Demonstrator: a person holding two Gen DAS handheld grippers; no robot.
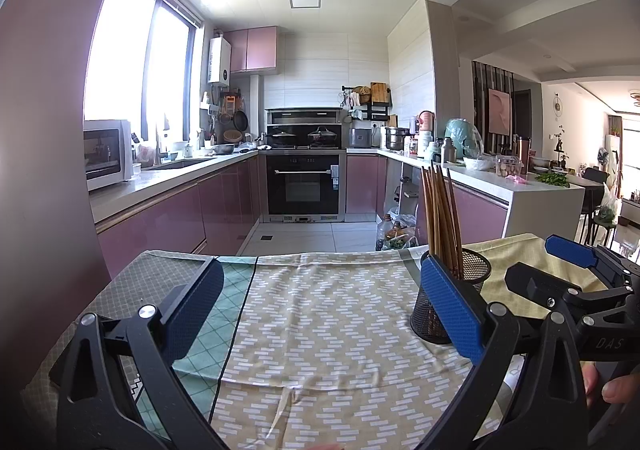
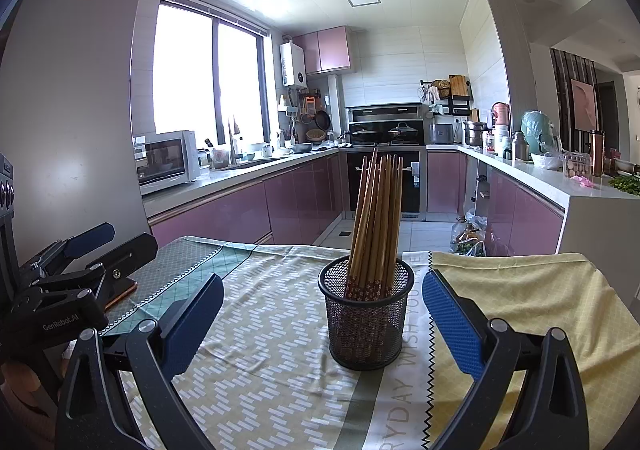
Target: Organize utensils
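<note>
Standing wooden chopsticks [image 2: 376, 226] — round mesh holder [image 2: 366, 324]

Both wrist cameras are facing forward, low over the tabletop [image 1: 320, 330], sharing the mesh cup [image 2: 366, 314] and kitchen beyond.

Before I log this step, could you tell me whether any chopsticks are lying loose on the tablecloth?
No: all the chopsticks stand bunched in the mesh holder, and the tablecloth around it shows none.

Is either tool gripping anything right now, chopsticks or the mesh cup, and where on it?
Nothing is held. The left tool and right tool are both open and empty. The chopsticks stand untouched in the black mesh cup on the tablecloth.
</note>
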